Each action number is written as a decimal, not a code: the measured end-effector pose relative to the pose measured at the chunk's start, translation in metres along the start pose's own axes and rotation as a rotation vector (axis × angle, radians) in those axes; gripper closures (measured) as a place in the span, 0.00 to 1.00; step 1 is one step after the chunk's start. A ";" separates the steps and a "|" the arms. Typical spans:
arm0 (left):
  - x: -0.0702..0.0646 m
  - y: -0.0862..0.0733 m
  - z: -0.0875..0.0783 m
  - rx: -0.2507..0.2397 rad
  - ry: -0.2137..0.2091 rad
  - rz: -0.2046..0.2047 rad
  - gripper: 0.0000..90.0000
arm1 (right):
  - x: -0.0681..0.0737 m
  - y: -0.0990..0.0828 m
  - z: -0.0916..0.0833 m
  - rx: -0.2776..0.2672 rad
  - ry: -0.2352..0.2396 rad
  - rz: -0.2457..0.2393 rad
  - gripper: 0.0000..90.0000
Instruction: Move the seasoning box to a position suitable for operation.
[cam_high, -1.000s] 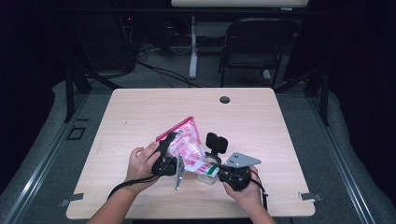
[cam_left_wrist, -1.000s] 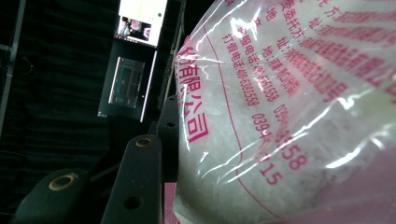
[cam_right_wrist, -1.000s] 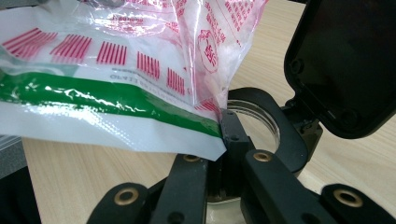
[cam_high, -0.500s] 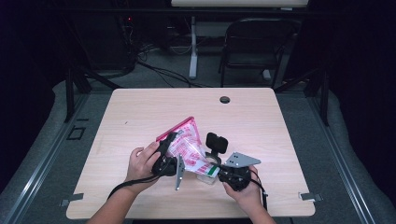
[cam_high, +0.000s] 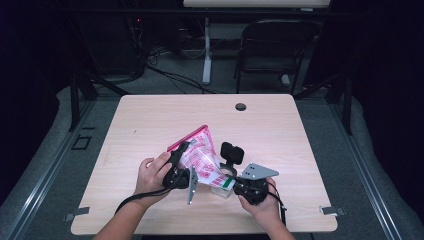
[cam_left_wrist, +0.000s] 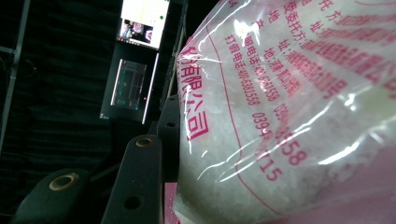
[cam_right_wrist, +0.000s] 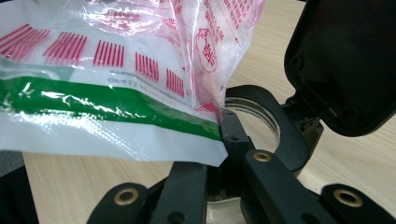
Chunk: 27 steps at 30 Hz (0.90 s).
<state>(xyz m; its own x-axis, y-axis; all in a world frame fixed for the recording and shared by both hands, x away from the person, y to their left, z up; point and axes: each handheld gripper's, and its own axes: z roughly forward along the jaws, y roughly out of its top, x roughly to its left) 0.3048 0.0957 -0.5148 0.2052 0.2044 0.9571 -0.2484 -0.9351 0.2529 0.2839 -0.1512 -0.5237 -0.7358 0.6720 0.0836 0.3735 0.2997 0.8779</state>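
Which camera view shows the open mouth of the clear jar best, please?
The right gripper view: the jar mouth shows as a clear ring just beyond the jaws, under the bag corner, with the black lid flipped up. In the high view the jar is small and half covered by the bag. The left gripper view gives the bag close up.

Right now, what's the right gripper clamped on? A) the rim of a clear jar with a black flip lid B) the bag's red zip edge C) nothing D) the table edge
A: in the right gripper view the right gripper pinches the clear jar at its rim, flip lid open, beside the plastic bag.
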 end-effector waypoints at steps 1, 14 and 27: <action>0.000 0.000 0.000 0.000 0.000 -0.001 0.72 | 0.000 0.000 0.000 0.000 0.000 0.000 0.99; 0.001 0.001 -0.001 -0.001 0.006 0.016 0.71 | 0.000 0.000 0.000 0.002 -0.003 -0.002 0.99; 0.001 0.002 -0.001 -0.002 0.010 0.030 0.71 | 0.000 0.000 0.000 0.000 -0.003 -0.001 0.99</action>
<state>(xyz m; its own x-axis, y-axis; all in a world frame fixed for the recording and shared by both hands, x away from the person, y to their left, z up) 0.3036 0.0940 -0.5130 0.1884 0.1791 0.9656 -0.2563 -0.9402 0.2243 0.2837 -0.1512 -0.5241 -0.7347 0.6735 0.0813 0.3729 0.3008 0.8778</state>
